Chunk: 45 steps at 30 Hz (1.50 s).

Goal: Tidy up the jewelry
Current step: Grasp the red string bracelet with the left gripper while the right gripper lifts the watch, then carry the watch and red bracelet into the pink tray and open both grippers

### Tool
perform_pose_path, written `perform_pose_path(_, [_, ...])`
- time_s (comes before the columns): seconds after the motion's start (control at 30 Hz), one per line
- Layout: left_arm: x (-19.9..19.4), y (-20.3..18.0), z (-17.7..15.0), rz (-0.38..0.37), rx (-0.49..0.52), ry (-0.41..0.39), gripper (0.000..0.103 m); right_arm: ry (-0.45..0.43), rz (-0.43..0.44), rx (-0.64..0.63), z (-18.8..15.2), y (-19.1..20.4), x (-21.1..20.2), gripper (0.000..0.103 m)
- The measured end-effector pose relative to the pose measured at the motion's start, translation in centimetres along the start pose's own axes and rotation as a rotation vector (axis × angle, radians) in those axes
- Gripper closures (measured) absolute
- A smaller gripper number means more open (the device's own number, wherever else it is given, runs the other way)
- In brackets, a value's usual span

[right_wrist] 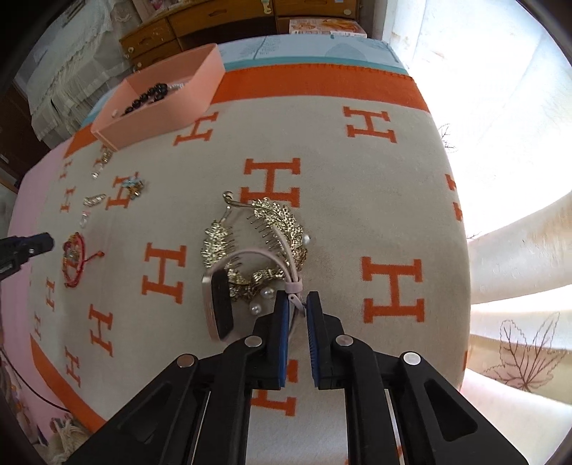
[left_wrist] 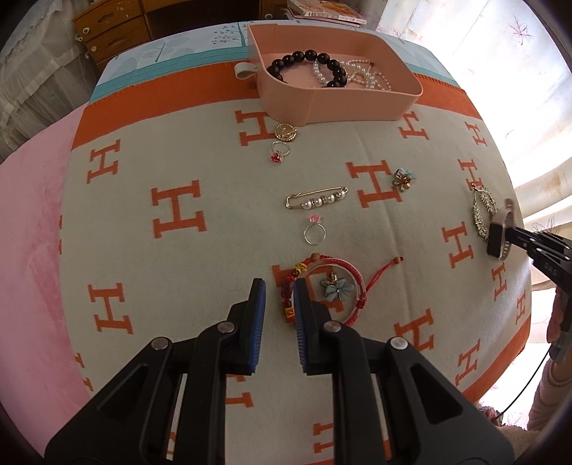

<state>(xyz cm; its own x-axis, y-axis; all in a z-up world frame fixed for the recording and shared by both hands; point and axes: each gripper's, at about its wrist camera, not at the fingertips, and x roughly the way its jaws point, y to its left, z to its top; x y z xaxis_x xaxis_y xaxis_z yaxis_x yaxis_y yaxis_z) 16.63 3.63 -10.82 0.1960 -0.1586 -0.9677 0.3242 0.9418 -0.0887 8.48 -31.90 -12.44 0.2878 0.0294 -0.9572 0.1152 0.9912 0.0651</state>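
My right gripper (right_wrist: 297, 298) is shut on the pale strap of a watch (right_wrist: 218, 304) and holds it just above a gold leaf hair comb (right_wrist: 282, 225); the watch also shows in the left wrist view (left_wrist: 498, 236). My left gripper (left_wrist: 280, 288) is open, low over a red woven bracelet (left_wrist: 336, 286) with a blue flower brooch (left_wrist: 336, 288) inside it. A pink tray (left_wrist: 293, 103) at the far side holds a black bead bracelet (left_wrist: 307, 60) and pearl strands (left_wrist: 361, 75).
On the orange-H blanket (left_wrist: 178, 214) lie a pink-stone ring (left_wrist: 314, 230), a pearl pin (left_wrist: 316, 198), a red-stone ring (left_wrist: 279, 152), a gold pendant (left_wrist: 285, 132) and a blue flower brooch (left_wrist: 404, 179). Wooden drawers (left_wrist: 111, 32) stand behind.
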Motion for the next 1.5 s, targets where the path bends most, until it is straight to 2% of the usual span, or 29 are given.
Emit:
perform_pose_path(0.17, [1.0,-0.9,0.5,0.006,0.032,0.02,0.09,-0.082,0.074,0.046,-1.0,0.1,-3.4,0.095])
perform_pose_path(0.4, [2.8,-2.1,1.3,0.021,0.06,0.065,0.09,-0.162,0.124,0.007,-1.8,2.2,-7.6,0.095])
perform_pose_path(0.73, [4.1,-3.0,2.0,0.059,0.081,0.087,0.09,-0.156,0.16,-0.033,-1.7,4.3,-7.9,0.095])
perform_pose_path(0.93, [3.9,-2.3,2.0,0.034,0.036,0.08,0.093,-0.147,0.168,-0.035,-1.3,4.2,-7.2,0.095])
perform_pose_path(1.07, [1.9,-1.7,2.0,0.017,-0.002,0.037,0.093,-0.155,0.178,-0.041,-0.6,4.5,-7.4,0.095])
perform_pose_path(1.27, [-3.5,-2.4,3.5,0.001,-0.017,-0.085,0.093,-0.199,0.194,-0.06,1.7,5.8,-8.9,0.095])
perform_pose_path(1.37, [-6.4,-2.6,4.8,0.003,-0.05,-0.174,0.093,-0.235,0.208,-0.056,4.1,6.9,-9.7,0.095])
perform_pose_path(1.5, [-9.6,-1.5,8.0,-0.007,-0.144,-0.281,0.093,-0.269,0.211,-0.041,8.2,8.5,-9.4,0.095])
